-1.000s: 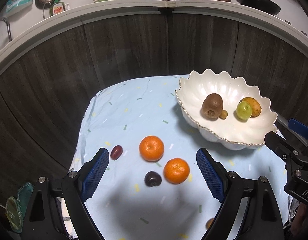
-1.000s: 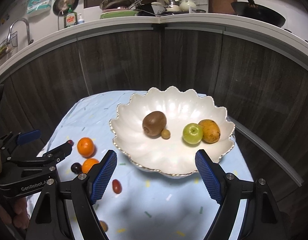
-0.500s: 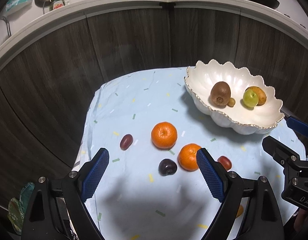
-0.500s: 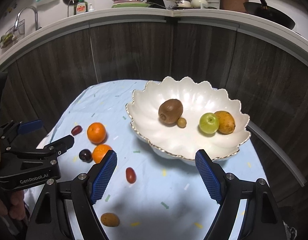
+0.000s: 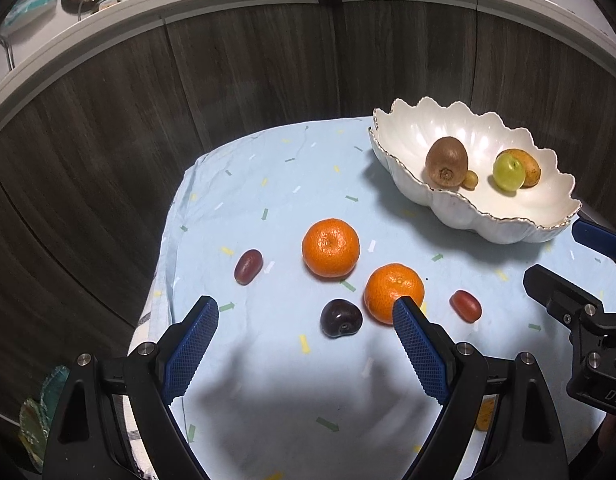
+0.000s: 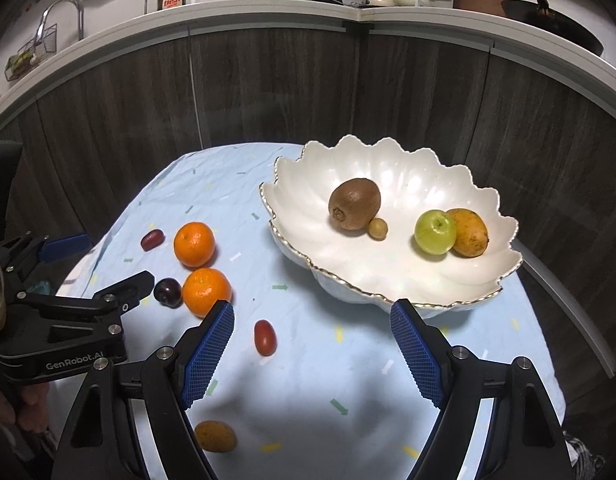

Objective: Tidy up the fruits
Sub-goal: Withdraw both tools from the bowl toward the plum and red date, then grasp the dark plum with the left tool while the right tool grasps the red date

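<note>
A white scalloped bowl on the light blue cloth holds a kiwi, a small tan fruit, a green apple and a yellow-orange fruit. Loose on the cloth lie two oranges, a dark plum, two red grape tomatoes and a small brown-orange fruit. My left gripper hovers open above the plum and the nearer orange. My right gripper is open over the cloth before the bowl, nothing between its fingers.
The small table stands against a dark wooden cabinet front. Above runs a white counter with a sink tap, dish soap, pans and crockery. The cloth's left edge drops off close to my left gripper.
Both grippers have sunk toward the table and the view has tipped down, so the fruit looks nearer. A red tomato and a brown-orange fruit came into view. Jaws unchanged.
</note>
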Motion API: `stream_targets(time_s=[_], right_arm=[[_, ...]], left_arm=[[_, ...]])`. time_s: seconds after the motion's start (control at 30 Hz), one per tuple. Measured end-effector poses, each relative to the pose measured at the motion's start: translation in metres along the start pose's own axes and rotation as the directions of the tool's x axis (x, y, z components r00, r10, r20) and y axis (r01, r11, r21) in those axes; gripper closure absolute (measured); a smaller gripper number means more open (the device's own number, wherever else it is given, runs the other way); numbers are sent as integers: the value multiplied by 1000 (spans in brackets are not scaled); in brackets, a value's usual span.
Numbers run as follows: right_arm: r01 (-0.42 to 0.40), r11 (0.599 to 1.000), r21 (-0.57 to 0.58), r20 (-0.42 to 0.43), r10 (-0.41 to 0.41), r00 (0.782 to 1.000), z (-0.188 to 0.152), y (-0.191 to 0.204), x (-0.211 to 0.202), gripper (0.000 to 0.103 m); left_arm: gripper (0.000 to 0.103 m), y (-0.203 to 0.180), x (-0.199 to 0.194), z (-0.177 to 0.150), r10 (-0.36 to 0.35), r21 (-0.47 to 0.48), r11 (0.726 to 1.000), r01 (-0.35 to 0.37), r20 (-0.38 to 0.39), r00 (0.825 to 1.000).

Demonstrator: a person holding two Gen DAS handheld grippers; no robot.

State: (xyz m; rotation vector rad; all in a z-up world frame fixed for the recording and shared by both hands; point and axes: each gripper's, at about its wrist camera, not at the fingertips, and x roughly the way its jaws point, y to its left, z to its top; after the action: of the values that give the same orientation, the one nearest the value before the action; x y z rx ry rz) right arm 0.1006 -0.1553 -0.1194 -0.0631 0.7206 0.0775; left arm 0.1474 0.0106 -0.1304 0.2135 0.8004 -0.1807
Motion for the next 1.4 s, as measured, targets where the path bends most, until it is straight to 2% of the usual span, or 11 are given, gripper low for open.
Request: stream_targets(time_s=[0.43,0.63,0.83,1.27,1.4], right_arm=[[-23,999,-38,0,23,1000,-10,8,15,22],[-45,998,-47,2,46,999,-12,11,24,23],[-78,995,-59,-3,78,997,-15,16,30,35],[-125,991,-49,-45,123,991,-17,19,44,37],[-145,988,-47,-68,141,988,-18,21,50,43]], left_arm=[[14,-1,12,-10,11,8,1000,-11,32,999],[16,-4,20,-13,18,16,1000,-18,16,1000],[20,-6,26,-15,11,18,1000,-11,3,1000],[28,-10,41,-17,2,31,1000,-1,-29,1000],[30,-11,45,-16,-1,31,1000,2,-39,999]])
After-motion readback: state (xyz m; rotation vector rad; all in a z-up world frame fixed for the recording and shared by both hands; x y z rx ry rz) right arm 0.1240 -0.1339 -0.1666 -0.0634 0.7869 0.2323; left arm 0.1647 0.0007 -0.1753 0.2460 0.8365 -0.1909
